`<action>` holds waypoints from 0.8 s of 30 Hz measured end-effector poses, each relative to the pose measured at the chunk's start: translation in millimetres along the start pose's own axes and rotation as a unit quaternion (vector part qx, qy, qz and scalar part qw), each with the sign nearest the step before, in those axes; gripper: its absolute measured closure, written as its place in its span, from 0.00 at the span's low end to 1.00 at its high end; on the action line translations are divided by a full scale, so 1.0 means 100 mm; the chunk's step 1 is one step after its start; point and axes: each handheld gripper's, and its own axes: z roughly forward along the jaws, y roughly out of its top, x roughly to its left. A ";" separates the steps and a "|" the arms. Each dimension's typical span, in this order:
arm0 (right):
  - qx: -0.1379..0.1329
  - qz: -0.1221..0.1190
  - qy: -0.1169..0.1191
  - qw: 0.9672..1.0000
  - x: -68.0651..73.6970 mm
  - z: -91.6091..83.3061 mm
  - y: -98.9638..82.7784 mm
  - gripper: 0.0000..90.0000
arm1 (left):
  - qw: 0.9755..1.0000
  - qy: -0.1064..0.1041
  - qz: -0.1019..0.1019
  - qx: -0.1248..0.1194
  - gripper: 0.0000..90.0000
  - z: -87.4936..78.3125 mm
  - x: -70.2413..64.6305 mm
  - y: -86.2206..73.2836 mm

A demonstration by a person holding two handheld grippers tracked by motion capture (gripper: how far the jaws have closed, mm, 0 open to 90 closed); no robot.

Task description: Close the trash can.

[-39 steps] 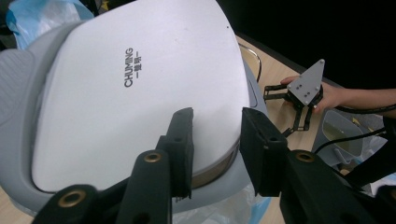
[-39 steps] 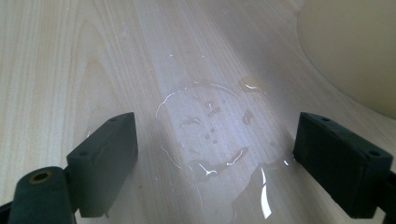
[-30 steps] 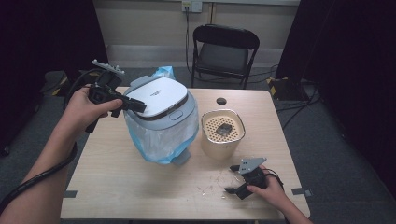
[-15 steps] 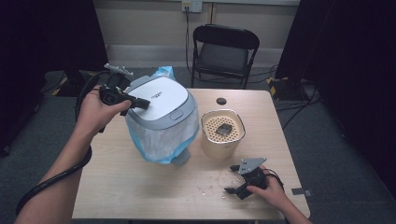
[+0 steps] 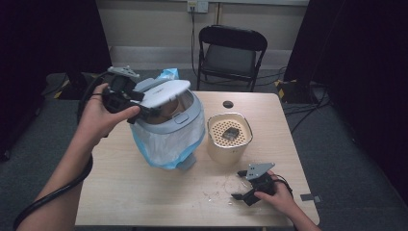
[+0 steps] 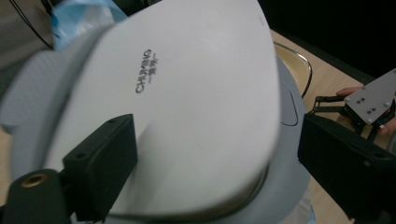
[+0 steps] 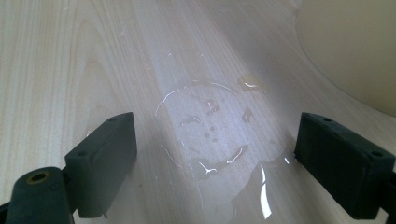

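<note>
Since the frame half a second back, the white lid (image 5: 166, 91) has tilted up at its right edge, exposing the pot's dark interior; before, it lay flat on the grey-blue cooker body (image 5: 168, 127). My left hand-held gripper (image 5: 139, 103) has moved little; the right one has not shifted.

The cooker stands left of centre on the tabletop (image 5: 144, 192), wrapped below in a blue plastic bag (image 5: 166, 147) that reaches toward the far edge. Just beside it on the right sits a cream perforated basket (image 5: 229, 137), apart from the cooker. A small dark disc (image 5: 228, 104) lies near the far edge. The near-left part of the tabletop is bare, as is the strip along the near edge. A folding chair (image 5: 231, 53) stands beyond the far edge.

In the left gripper view, the lid (image 6: 187, 102) lies between my left hand-held gripper's (image 6: 210, 168) spread jaws, its rim against the left jaw; I cannot tell whether the right jaw touches it. My right hand-held gripper (image 5: 243, 188) rests near the near-right corner, jaws spread over a wet ring (image 7: 210, 135) on the wood, gripping nothing, well apart from the cooker, with the basket's wall (image 7: 350, 51) just ahead.
</note>
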 end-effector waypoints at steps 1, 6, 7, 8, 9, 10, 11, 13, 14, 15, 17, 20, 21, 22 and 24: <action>0.000 0.000 0.000 1.000 0.00 0.00 0.00 0.13 | 1.000 0.009 0.000 0.008 0.00 -0.04 0.03 -0.02; 0.000 0.000 0.000 1.000 0.00 0.00 0.00 0.13 | 0.997 -0.002 0.012 0.071 0.39 0.00 0.10 -0.13; 0.000 0.000 0.000 1.000 0.00 0.00 0.00 0.13 | 0.998 0.000 0.014 0.065 0.43 0.00 0.11 -0.16; 0.000 0.000 0.000 1.000 -0.01 0.00 0.00 0.13 | 0.999 -0.007 0.002 0.052 0.50 -0.02 0.14 -0.18; -0.001 0.001 -0.002 1.000 -0.01 0.00 0.00 0.13 | 0.999 -0.023 -0.009 0.049 0.56 -0.02 0.17 -0.21; -0.001 0.001 -0.002 1.000 -0.01 0.00 0.00 0.13 | 0.998 -0.038 -0.012 0.048 0.66 -0.01 0.19 -0.23; -0.001 0.002 -0.003 1.000 -0.01 0.00 0.00 0.13 | 0.997 -0.049 -0.013 0.052 0.70 0.00 0.18 -0.24; -0.001 0.001 -0.003 1.000 -0.01 0.00 0.00 0.13 | 0.996 -0.064 -0.021 0.064 0.75 0.03 0.16 -0.22; -0.001 0.001 -0.003 1.000 -0.01 0.00 0.00 0.13 | 0.995 -0.071 -0.030 0.064 0.78 0.03 0.17 -0.21; -0.001 0.001 -0.003 1.000 -0.01 0.00 0.00 0.13 | 0.994 -0.084 -0.040 0.058 0.81 0.03 0.19 -0.17; 0.000 0.001 -0.001 1.000 -0.01 0.00 0.00 0.13 | 0.993 -0.091 -0.058 0.051 0.84 0.04 0.21 -0.10; 0.000 0.001 -0.001 1.000 -0.01 0.00 0.00 0.13 | 0.991 -0.094 -0.080 0.051 0.84 0.10 0.22 0.02; 0.000 0.001 -0.001 1.000 -0.01 0.00 0.00 0.13 | 0.991 -0.091 -0.084 0.052 0.84 0.13 0.21 0.04; 0.000 0.001 -0.001 1.000 -0.01 0.00 0.00 0.13 | 0.991 -0.083 -0.084 0.065 0.84 0.21 0.18 0.08; 0.000 0.001 -0.001 1.000 -0.01 0.00 0.00 0.13 | 0.991 -0.074 -0.077 0.076 0.85 0.34 0.11 0.12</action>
